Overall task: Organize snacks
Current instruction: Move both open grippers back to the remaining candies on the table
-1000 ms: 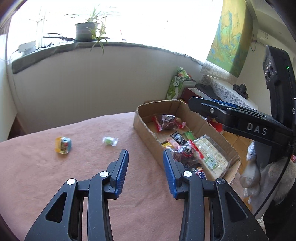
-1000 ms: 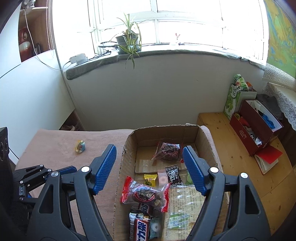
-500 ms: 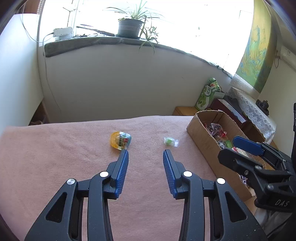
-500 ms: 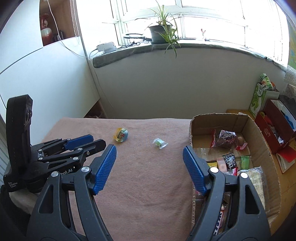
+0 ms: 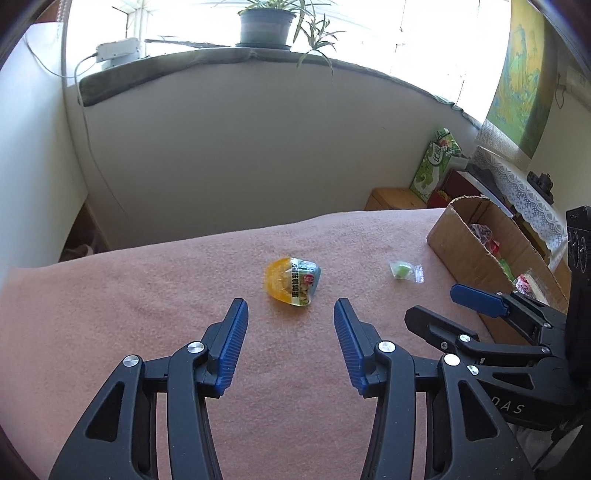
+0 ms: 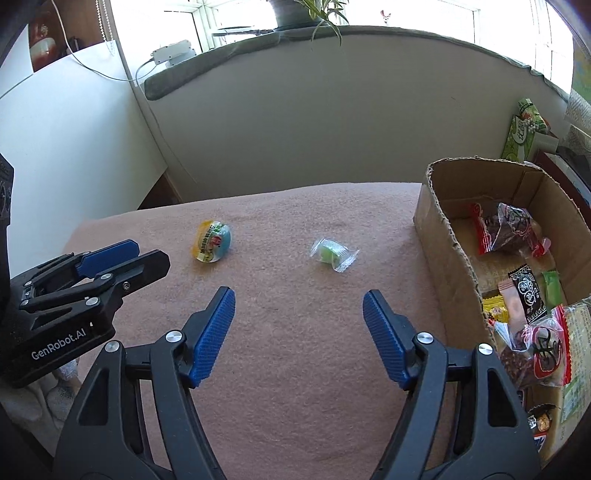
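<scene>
Left wrist view: the left gripper [image 5: 290,312] hovers with its blue pads spread apart, empty, just short of the yellow-and-blue egg-shaped snack capsule [image 5: 293,281] lying on the pink cloth-covered tabletop [image 5: 147,280]. A small green candy in a clear wrapper [image 5: 405,270] lies near the brown cardboard box [image 5: 465,247].

Right wrist view: the right gripper [image 6: 299,304] is also spread wide and empty above the cloth, with the candy [image 6: 333,253] ahead of it. The box [image 6: 439,236] at right holds assorted packets.

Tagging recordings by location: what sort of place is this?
Likely a lived-in home room: a potted spider plant on the windowsill, a landscape wall hanging, and a lace-edged cloth over furniture.
</scene>
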Tool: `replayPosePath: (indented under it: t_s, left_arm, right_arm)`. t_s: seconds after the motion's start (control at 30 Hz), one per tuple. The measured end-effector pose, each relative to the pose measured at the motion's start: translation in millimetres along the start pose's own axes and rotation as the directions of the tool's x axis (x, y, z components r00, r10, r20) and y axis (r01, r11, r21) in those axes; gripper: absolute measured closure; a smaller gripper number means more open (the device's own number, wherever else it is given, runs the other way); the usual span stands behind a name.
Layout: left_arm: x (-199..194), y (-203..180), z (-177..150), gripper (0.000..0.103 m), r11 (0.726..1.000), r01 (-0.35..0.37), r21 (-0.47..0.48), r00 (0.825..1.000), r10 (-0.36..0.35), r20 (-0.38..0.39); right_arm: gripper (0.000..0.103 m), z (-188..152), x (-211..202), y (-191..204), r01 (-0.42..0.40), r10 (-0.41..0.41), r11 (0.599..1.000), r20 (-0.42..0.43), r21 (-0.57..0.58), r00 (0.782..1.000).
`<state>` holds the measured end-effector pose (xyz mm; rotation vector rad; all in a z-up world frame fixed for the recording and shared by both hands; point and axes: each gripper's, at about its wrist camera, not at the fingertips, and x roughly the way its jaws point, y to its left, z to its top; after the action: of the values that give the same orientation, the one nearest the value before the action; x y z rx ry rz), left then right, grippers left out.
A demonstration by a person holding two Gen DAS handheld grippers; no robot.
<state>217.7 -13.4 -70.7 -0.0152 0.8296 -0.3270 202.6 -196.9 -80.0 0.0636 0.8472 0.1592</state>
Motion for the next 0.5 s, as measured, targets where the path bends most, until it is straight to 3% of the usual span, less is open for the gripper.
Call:
replayPosePath:
  t_s: [0.5]
  left_arm:
    - [42, 7, 10, 0.056, 0.999, 0.040, 0.032, 0.998, -0.039, -0.039]
  right_arm:
    - [0.033, 20, 46, 4, 0.186, -0.186, 0.983, -0.041, -0.011, 0.982]
